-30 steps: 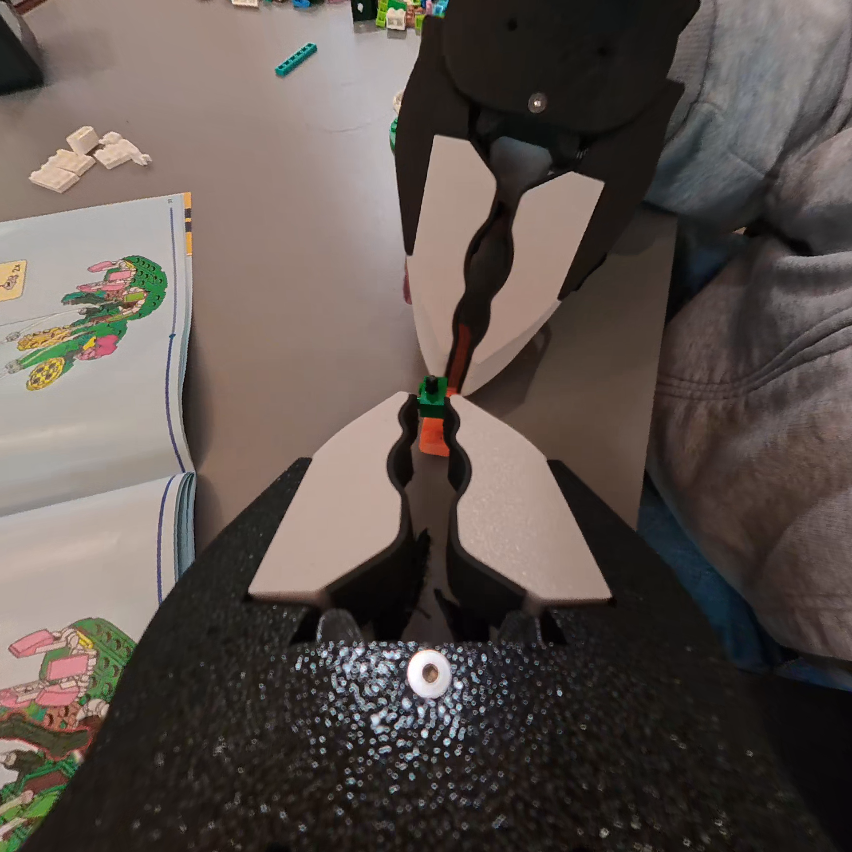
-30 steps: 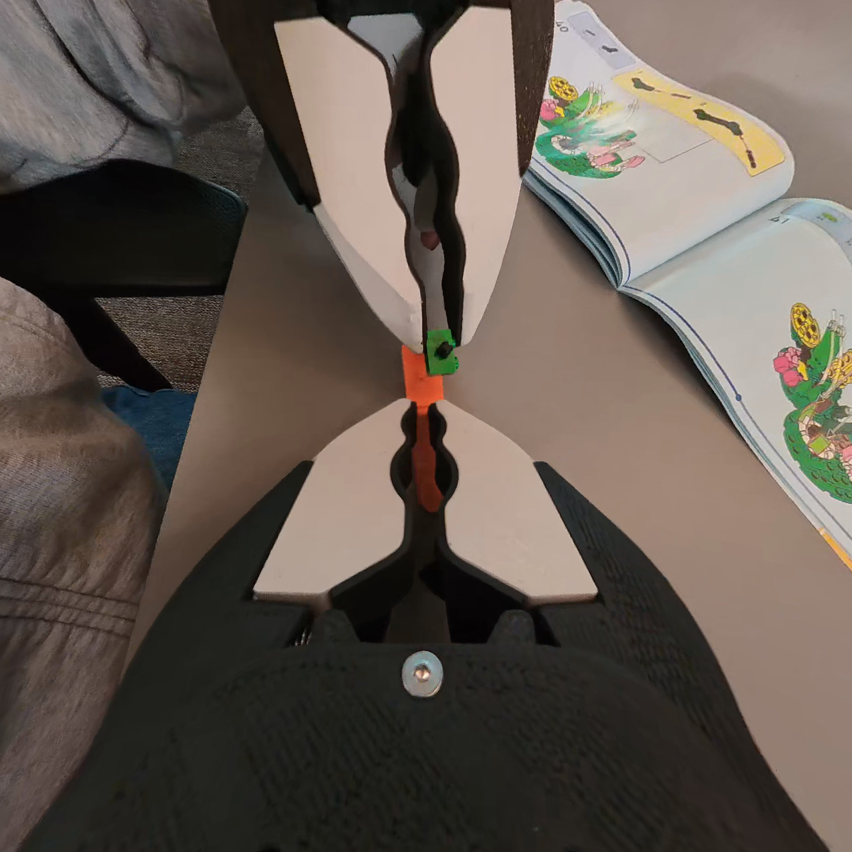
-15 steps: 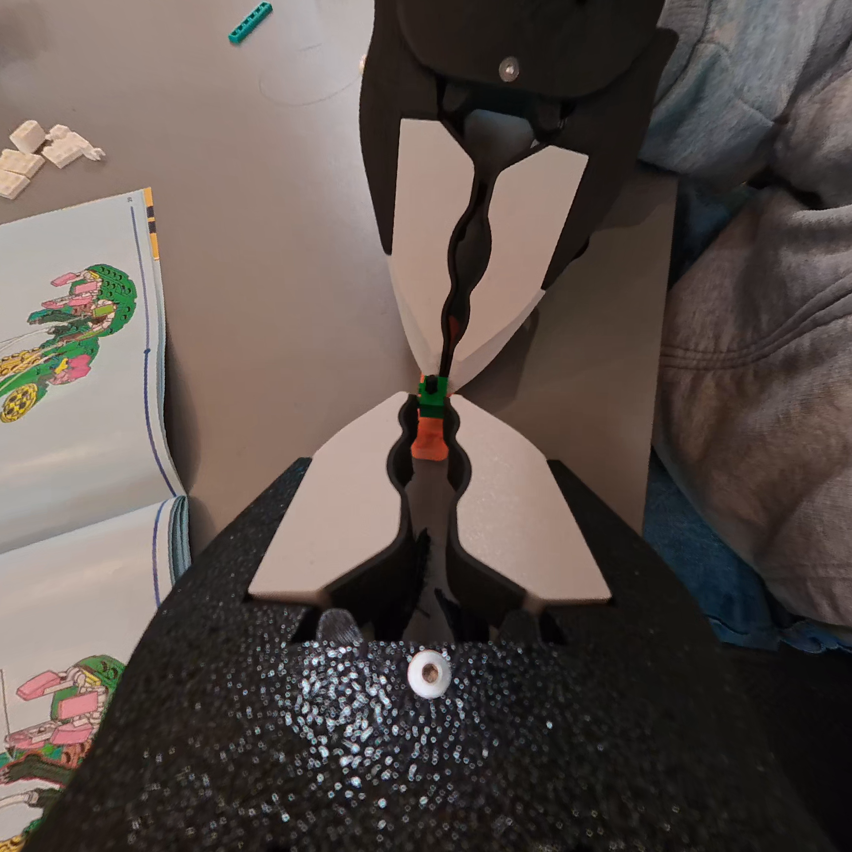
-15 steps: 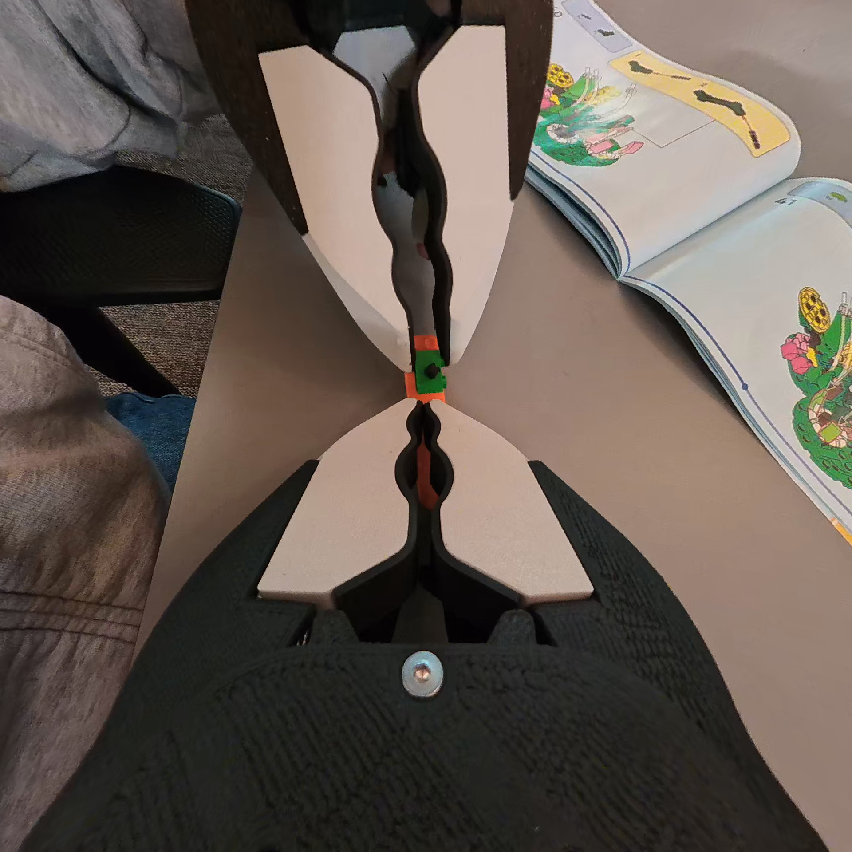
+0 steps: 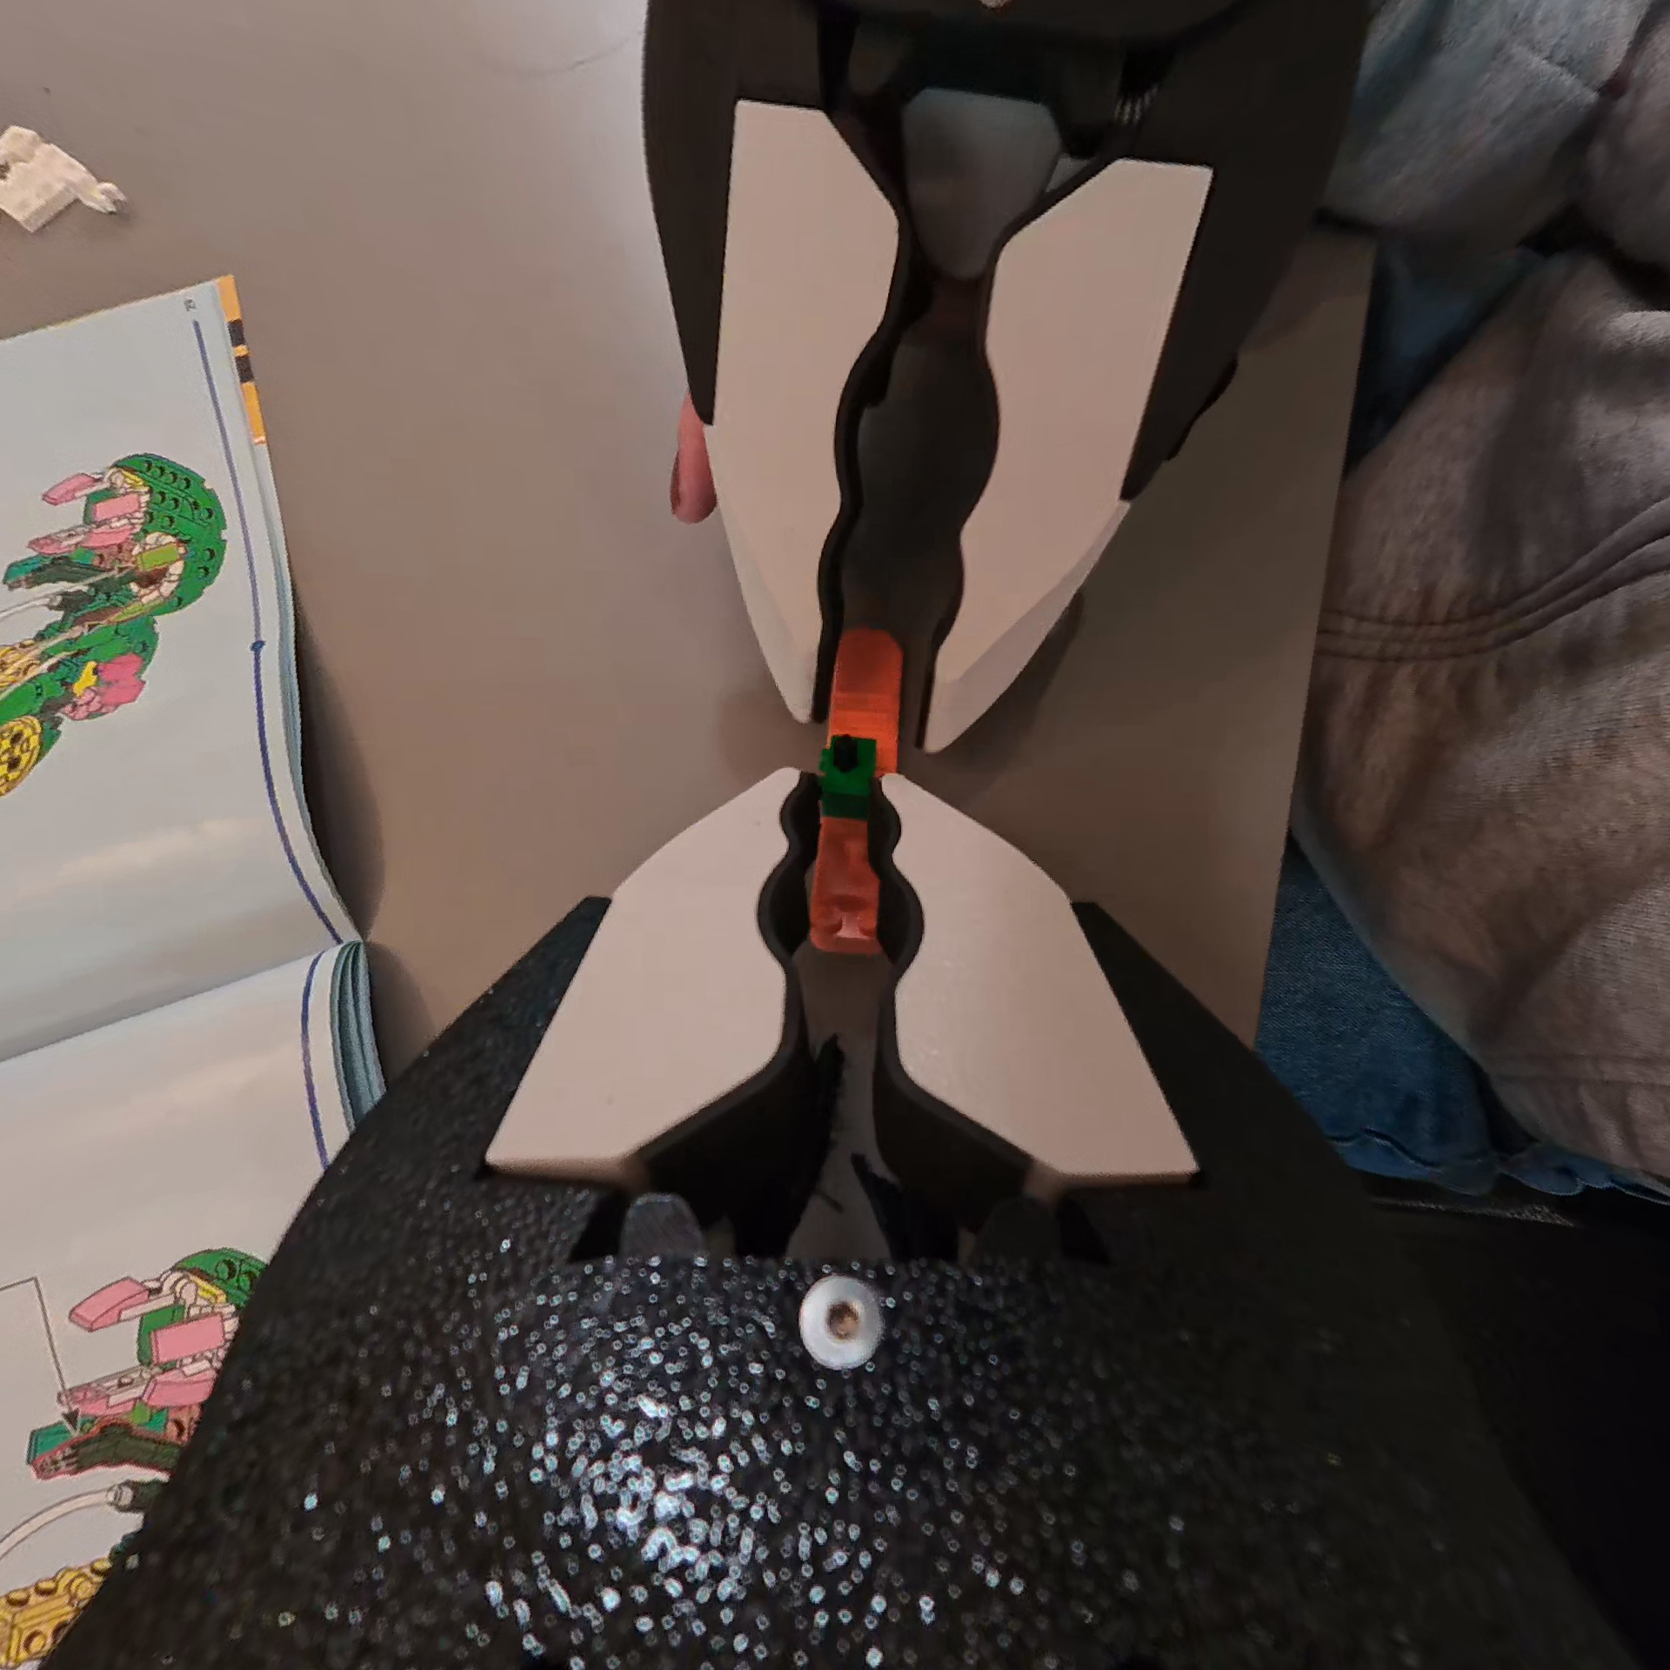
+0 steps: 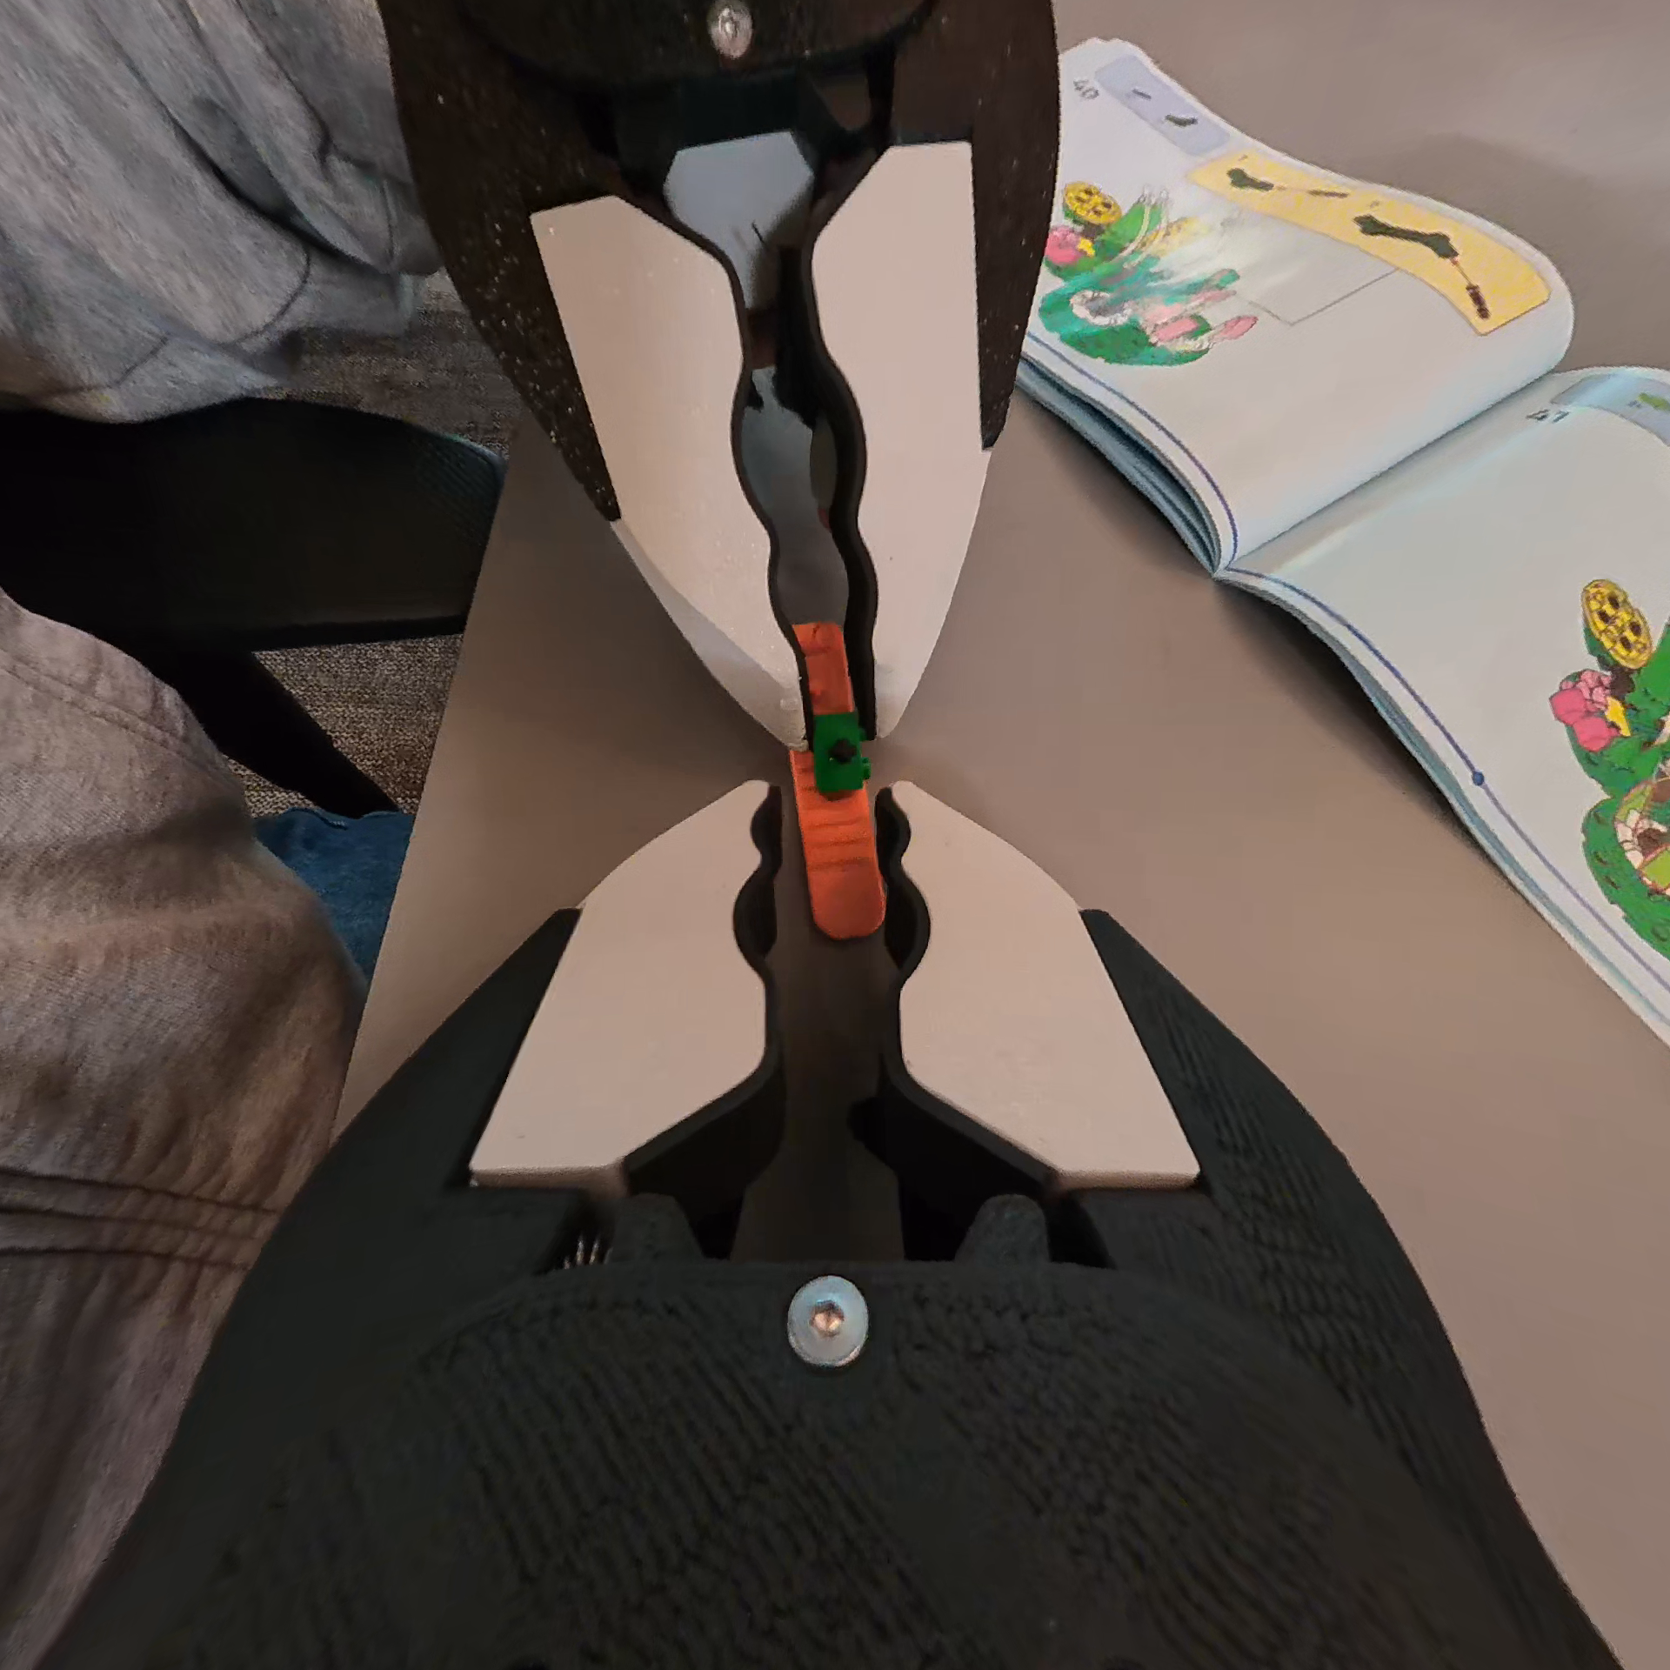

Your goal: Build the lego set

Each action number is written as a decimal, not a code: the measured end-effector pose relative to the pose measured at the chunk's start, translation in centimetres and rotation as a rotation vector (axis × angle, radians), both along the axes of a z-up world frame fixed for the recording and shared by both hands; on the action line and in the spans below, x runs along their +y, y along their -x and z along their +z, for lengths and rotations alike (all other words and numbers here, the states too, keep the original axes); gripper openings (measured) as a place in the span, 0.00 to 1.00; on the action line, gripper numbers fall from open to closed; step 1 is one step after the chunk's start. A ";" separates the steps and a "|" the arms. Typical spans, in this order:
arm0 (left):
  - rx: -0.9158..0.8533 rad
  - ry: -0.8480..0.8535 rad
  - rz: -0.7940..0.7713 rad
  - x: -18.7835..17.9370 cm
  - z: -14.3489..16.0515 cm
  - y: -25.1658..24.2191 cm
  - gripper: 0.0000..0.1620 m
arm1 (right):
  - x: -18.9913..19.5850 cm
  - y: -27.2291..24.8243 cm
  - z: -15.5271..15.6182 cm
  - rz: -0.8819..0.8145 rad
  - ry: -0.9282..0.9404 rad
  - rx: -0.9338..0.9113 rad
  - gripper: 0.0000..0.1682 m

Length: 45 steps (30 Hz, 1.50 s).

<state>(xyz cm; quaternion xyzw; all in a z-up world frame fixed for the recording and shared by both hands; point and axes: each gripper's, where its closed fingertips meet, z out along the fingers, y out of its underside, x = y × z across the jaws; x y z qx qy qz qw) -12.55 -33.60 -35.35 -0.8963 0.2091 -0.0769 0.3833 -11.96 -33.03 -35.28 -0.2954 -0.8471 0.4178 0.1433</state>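
Pinching the green piece [image 5: 848,779] on the orange lego bar [image 5: 845,890], the left gripper [image 5: 845,782] faces the right gripper [image 6: 830,795], whose fingers sit spread beside the bar above the bench [image 6: 1130,768].

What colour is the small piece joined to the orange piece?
Green small piece, with a black pin in it; right wrist view shows it best.

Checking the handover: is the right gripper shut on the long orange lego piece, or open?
Open. The right gripper shows gaps on both sides of the long orange lego piece.
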 end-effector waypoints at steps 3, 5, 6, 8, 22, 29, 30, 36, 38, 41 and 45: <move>-0.003 -0.020 0.009 0.1 0.3 0.1 0.06 | 0.1 0.4 -0.1 -0.004 -0.022 0.016 0.10; -0.030 -0.040 0.022 0.1 0.9 0.2 0.06 | 0.0 0.7 -0.1 -0.002 -0.033 0.031 0.08; -0.052 -0.048 0.027 0.0 1.1 0.3 0.06 | 0.0 0.8 0.1 -0.005 -0.030 0.046 0.07; -0.081 -0.056 0.036 -0.1 1.5 0.4 0.06 | -0.2 1.1 0.5 -0.007 -0.010 0.066 0.06; -0.089 -0.031 0.045 -0.9 2.2 0.6 0.06 | -1.1 1.2 1.5 0.039 0.054 0.102 0.12; -0.088 -0.035 0.038 -0.8 2.1 0.4 0.06 | -1.5 1.3 1.7 0.044 0.057 0.116 0.06; -0.086 -0.034 0.038 -0.8 2.1 0.4 0.06 | -1.5 1.3 1.6 0.044 0.054 0.114 0.06; -0.100 0.005 0.058 -1.2 1.5 0.2 0.10 | -1.7 1.3 1.1 0.060 0.048 0.066 0.06; -0.068 0.036 0.070 -1.7 0.7 0.4 0.16 | -1.5 1.5 1.0 0.057 0.041 0.056 0.06; 0.001 0.032 0.088 -1.8 -0.3 1.0 0.25 | -1.4 1.3 0.9 0.070 0.045 0.040 0.06; -0.002 0.033 0.082 -1.7 -1.0 0.8 0.18 | -1.5 1.2 0.5 0.083 0.028 0.019 0.06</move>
